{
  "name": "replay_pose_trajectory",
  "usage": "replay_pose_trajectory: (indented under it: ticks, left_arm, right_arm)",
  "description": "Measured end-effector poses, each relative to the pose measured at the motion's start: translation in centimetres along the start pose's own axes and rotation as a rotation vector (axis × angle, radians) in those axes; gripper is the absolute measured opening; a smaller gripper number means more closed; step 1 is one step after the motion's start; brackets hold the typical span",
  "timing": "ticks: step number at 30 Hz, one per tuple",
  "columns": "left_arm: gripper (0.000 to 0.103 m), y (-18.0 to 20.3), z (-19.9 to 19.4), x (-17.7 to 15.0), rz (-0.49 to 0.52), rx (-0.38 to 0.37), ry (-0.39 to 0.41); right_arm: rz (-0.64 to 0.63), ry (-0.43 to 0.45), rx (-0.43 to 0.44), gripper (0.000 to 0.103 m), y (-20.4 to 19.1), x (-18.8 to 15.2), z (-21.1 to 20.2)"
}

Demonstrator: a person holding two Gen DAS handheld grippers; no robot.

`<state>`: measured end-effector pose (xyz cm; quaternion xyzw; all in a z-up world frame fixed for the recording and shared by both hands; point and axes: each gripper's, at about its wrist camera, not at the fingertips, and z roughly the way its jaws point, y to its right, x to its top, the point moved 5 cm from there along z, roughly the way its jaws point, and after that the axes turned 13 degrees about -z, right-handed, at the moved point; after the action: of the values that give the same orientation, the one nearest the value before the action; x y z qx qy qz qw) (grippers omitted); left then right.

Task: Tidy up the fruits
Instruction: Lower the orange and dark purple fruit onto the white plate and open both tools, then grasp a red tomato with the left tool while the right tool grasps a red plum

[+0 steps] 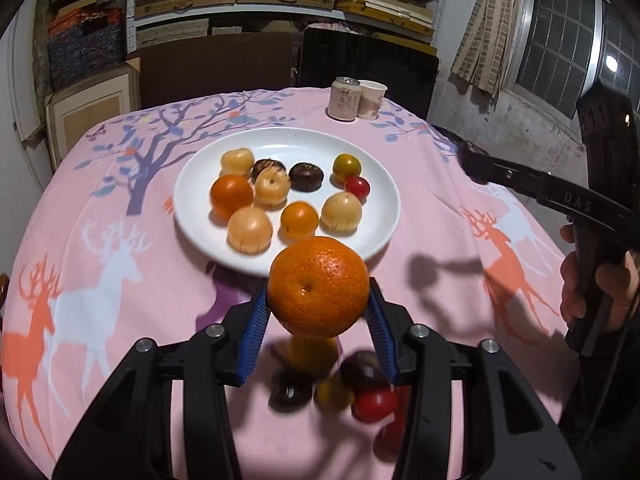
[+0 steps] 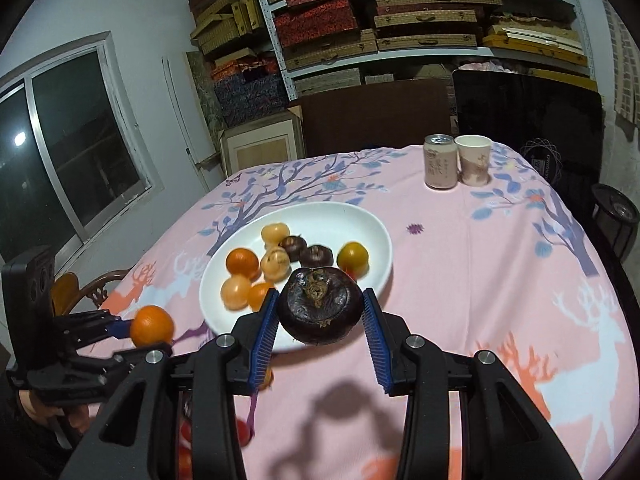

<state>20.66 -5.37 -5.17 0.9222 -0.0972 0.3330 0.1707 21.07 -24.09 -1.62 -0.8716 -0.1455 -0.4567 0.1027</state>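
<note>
My left gripper (image 1: pixel 318 300) is shut on an orange tangerine (image 1: pixel 318 287), held above the cloth just short of the white plate (image 1: pixel 376 184). The plate holds several small fruits: orange, pale yellow, dark brown, one red. My right gripper (image 2: pixel 320 312) is shut on a dark brown water chestnut (image 2: pixel 320 310), held over the near rim of the plate (image 2: pixel 368 224). In the right wrist view the left gripper (image 2: pixel 120 328) with the tangerine (image 2: pixel 152 326) is at the left. Several loose fruits (image 1: pixel 332 384) lie blurred on the cloth under the left gripper.
A pink drink can (image 1: pixel 344 99) and a paper cup (image 1: pixel 372 100) stand at the table's far edge, also in the right wrist view (image 2: pixel 440 162). The table has a pink deer-print cloth (image 1: pixel 100 240). Shelves of boxes (image 2: pixel 380 20) stand behind. A wooden chair (image 2: pixel 76 292) is at the left.
</note>
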Motion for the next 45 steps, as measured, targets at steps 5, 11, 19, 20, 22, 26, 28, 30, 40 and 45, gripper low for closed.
replay_pose_trajectory:
  ticks: [5,11,19,20,22,26,28,30,40,45]
  left_arm:
    - [0.046,0.7,4.9,1.9,0.007,0.014,-0.063]
    - [0.074,-0.5,7.5,2.5,-0.06,0.01,-0.112]
    - [0.084,-1.9,1.3,-0.5,-0.076,-0.016,0.017]
    - [0.084,-1.7,0.7,-1.5,-0.059,-0.012,0.012]
    - [0.084,-1.1,-0.9,-3.9,-0.017,-0.021,-0.002]
    - [0.084,0.4,-4.0,-8.6,0.057,-0.051,-0.034]
    - [0.084,1.5,-5.0,-10.9,0.096,-0.065,-0.056]
    - [0.084,2.7,-4.9,-13.1,0.132,-0.061,-0.088]
    - [0.03,4.2,-2.7,-16.0,0.148,-0.001,-0.098]
    - [0.03,3.3,-4.8,-15.4,0.112,-0.014,-0.053]
  right_arm:
    - [-0.019,-0.032,0.003,0.042,-0.5,2.3,5.2]
    - [-0.003,-0.073,0.027,0.067,-0.9,2.5,9.5]
    - [0.051,0.004,0.061,0.084,-0.4,-1.8,4.4]
    - [0.055,0.005,0.057,0.086,-0.2,-2.6,4.0]
    - [0.089,-0.016,0.057,0.091,0.4,-4.2,3.5]
    - [0.144,-0.019,0.038,0.097,1.5,-5.3,2.5]
    - [0.146,-0.015,0.04,0.099,1.6,-5.5,2.2]
    - [0.141,-0.025,0.037,0.099,1.5,-5.8,2.3]
    - [0.088,-0.029,0.04,0.099,0.3,-7.2,0.8]
    - [0.029,-0.019,0.162,0.098,-2.5,-8.7,-1.1]
